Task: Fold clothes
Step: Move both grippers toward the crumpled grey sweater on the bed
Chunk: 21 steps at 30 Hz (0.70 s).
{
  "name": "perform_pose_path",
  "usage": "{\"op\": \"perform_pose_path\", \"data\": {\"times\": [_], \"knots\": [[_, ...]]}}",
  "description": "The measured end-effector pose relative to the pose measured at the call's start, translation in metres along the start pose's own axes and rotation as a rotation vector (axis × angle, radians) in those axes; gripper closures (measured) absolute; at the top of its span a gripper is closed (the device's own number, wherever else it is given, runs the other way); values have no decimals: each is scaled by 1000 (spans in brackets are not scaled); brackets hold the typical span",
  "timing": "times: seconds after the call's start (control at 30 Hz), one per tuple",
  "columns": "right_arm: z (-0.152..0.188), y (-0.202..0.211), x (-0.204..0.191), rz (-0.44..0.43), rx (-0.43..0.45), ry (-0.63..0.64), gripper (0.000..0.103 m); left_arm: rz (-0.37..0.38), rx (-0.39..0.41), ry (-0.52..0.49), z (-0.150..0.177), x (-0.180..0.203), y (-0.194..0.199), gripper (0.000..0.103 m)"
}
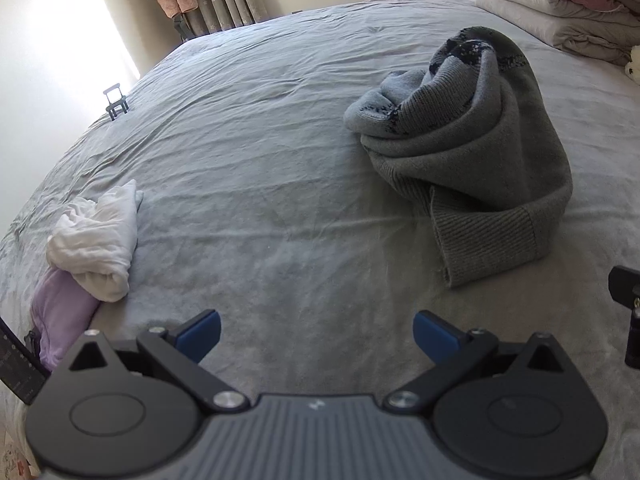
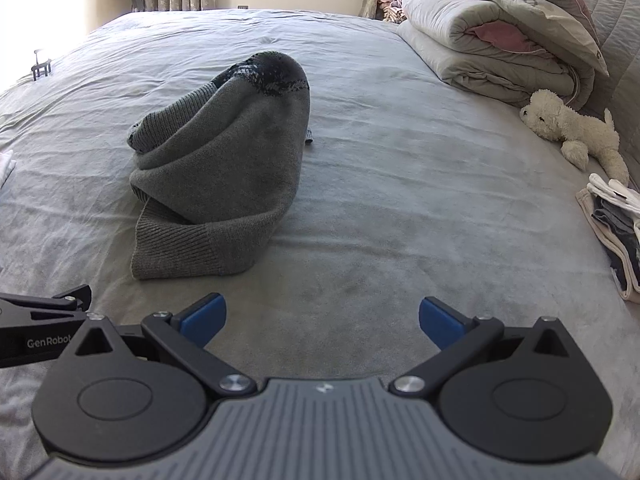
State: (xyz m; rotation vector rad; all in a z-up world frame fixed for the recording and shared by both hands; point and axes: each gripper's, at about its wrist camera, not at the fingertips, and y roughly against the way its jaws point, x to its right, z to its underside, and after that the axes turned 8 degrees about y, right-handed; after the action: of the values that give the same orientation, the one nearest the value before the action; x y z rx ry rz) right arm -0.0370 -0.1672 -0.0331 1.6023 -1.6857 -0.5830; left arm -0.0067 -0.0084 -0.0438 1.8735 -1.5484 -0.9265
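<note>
A grey knitted sweater (image 1: 472, 152) with a dark pattern near its top lies crumpled in a heap on the grey bed sheet (image 1: 260, 184). It also shows in the right wrist view (image 2: 224, 168), left of centre, its ribbed hem nearest me. My left gripper (image 1: 316, 334) is open and empty, above the sheet, near and left of the sweater. My right gripper (image 2: 322, 320) is open and empty, near and right of the sweater's hem. The left gripper's side (image 2: 44, 320) shows at the left edge of the right wrist view.
A white garment (image 1: 96, 240) lies on a lilac one (image 1: 60, 316) at the bed's left edge. Folded quilts (image 2: 500, 36), a white plush toy (image 2: 572, 128) and a stack of folded clothes (image 2: 616, 232) sit at the right. A small black stand (image 1: 116, 102) stands far left.
</note>
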Motion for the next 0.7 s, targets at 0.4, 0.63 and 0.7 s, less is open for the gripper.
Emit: {"op": "perform_pose_path", "data": {"times": [0.4,0.63,0.7], "knots": [[4,-14,1,-2,-90,-14,0,-24,-22,-25,2,5,-6,0],[4,-14,-1,9,-89,1,0,-33,10,-12,0,4,-2,0],[4,-15,-1,9,-91,1,0,-31,13,-8,-1,3,-1,0]]}}
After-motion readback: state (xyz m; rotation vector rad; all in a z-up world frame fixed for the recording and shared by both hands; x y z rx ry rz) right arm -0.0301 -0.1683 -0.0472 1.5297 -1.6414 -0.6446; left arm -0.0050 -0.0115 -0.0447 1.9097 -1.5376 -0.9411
